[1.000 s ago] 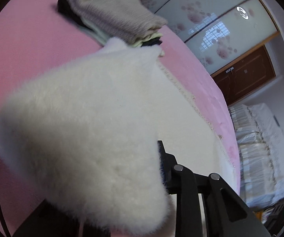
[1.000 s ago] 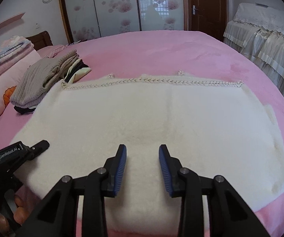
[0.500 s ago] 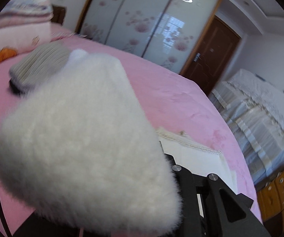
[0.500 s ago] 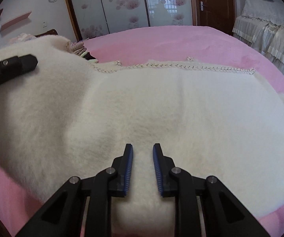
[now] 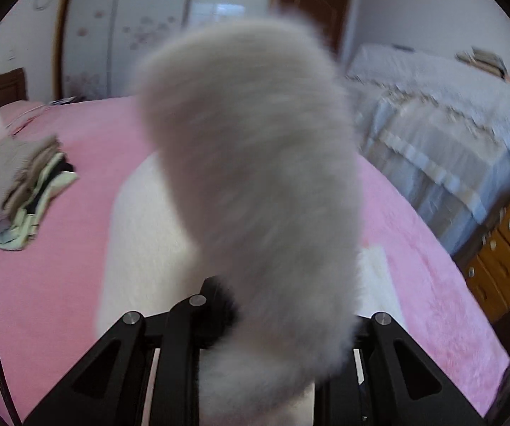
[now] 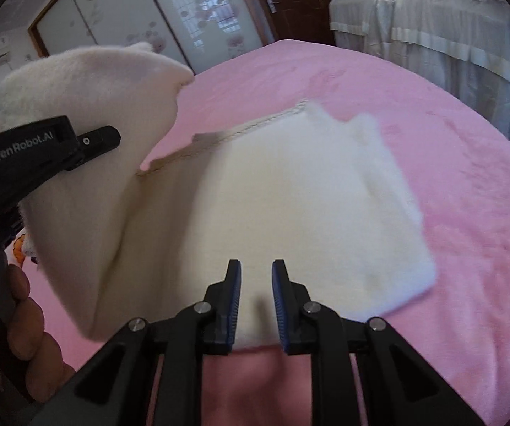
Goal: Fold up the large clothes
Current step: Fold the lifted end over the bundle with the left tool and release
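Pink bed (image 6: 432, 135) bears white fleece garment (image 6: 308, 206) and clothes stack (image 5: 17, 191)

Soft daylight, fisheye-bent dark corners, motion blur (heaviest in the left wrist view).

Fluffy, long-piled white fleece on the garment (image 6: 290, 213), with a braided cord trim along one edge. Plush, velvety pink cloth over the bed (image 6: 450, 177). Matt black plastic on the right gripper (image 6: 256, 301), ribbed blue pads (image 6: 234, 298), shiny metal pins. Glossy varnished wood on the door (image 5: 312, 10).
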`<action>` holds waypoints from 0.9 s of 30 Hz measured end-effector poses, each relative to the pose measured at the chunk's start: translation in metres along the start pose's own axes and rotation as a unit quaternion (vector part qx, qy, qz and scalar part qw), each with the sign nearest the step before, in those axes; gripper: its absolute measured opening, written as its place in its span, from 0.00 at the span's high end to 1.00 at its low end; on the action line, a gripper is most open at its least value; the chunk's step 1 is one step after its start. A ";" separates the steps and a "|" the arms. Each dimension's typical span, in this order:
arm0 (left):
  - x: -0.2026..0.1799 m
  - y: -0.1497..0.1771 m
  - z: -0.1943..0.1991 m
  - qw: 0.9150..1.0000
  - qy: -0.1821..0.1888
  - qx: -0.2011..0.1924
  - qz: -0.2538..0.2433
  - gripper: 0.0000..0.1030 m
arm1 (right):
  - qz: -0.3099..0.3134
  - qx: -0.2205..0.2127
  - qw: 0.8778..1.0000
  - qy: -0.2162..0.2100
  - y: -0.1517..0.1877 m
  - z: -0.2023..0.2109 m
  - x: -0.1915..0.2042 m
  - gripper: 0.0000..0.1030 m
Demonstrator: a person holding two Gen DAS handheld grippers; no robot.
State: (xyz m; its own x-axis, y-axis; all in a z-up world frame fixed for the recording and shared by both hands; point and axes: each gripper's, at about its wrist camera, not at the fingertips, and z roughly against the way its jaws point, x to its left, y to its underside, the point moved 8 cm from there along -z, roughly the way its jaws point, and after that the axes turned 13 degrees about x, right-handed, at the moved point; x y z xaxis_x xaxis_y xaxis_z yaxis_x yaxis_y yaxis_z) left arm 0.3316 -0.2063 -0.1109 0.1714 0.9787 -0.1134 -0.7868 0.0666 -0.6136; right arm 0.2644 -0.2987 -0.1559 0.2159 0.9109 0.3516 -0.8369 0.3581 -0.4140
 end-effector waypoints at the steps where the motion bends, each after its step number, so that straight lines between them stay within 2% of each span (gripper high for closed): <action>1: -0.012 0.007 -0.010 1.000 0.003 0.016 -0.013 0.81 | -0.012 0.002 1.000 0.005 0.002 0.002 -0.011 0.83; 3: -0.036 0.025 -0.037 0.997 -0.006 0.056 -0.045 0.81 | -0.031 0.005 0.999 0.012 0.006 0.005 -0.029 0.83; 4: -0.041 0.033 -0.044 0.996 -0.021 0.059 -0.060 0.81 | -0.036 0.006 0.999 0.015 0.007 0.005 -0.034 0.83; 6: -0.054 0.044 -0.051 0.992 -0.066 0.040 -0.101 0.80 | -0.042 0.010 0.999 0.019 0.012 0.004 -0.044 0.83; 8: -0.055 0.049 -0.052 0.990 -0.075 0.037 -0.110 0.79 | -0.040 0.021 0.999 0.031 0.017 -0.001 -0.051 0.83; 10: -0.053 0.049 -0.052 0.991 -0.067 0.039 -0.112 0.76 | -0.039 0.025 0.999 0.026 0.018 -0.002 -0.055 0.83; 12: -0.052 0.046 -0.050 0.991 -0.052 0.044 -0.116 0.70 | -0.035 0.027 0.999 0.024 0.019 -0.001 -0.056 0.83; 14: -0.049 0.045 -0.050 0.991 -0.021 0.059 -0.119 0.51 | -0.031 0.027 0.999 0.029 0.018 0.001 -0.056 0.83; 17: -0.052 0.045 -0.043 0.990 0.017 0.078 -0.117 0.42 | -0.030 0.024 0.999 0.036 0.013 0.007 -0.061 0.83; 21: -0.044 0.044 -0.010 0.986 0.088 0.106 -0.095 0.34 | -0.024 0.017 0.999 0.041 0.006 0.025 -0.064 0.83; 23: -0.028 0.041 0.016 0.986 0.114 0.099 -0.071 0.26 | -0.014 0.014 0.999 0.030 -0.003 0.037 -0.061 0.82; 25: -0.002 0.032 0.036 0.989 0.110 0.083 -0.045 0.18 | -0.006 0.017 1.000 0.000 -0.012 0.049 -0.054 0.76; 27: 0.031 0.027 0.047 0.994 0.079 0.072 -0.007 0.09 | 0.003 0.015 1.000 -0.026 -0.027 0.063 -0.047 0.67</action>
State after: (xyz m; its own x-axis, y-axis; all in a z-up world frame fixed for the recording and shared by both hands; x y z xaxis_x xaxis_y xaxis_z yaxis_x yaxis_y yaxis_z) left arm 0.2880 -0.1651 -0.0943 0.2661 0.9351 -0.2340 -0.8579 0.1191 -0.4999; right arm 0.2454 -0.3641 -0.1078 0.1847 0.9007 0.3931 -0.8531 0.3455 -0.3910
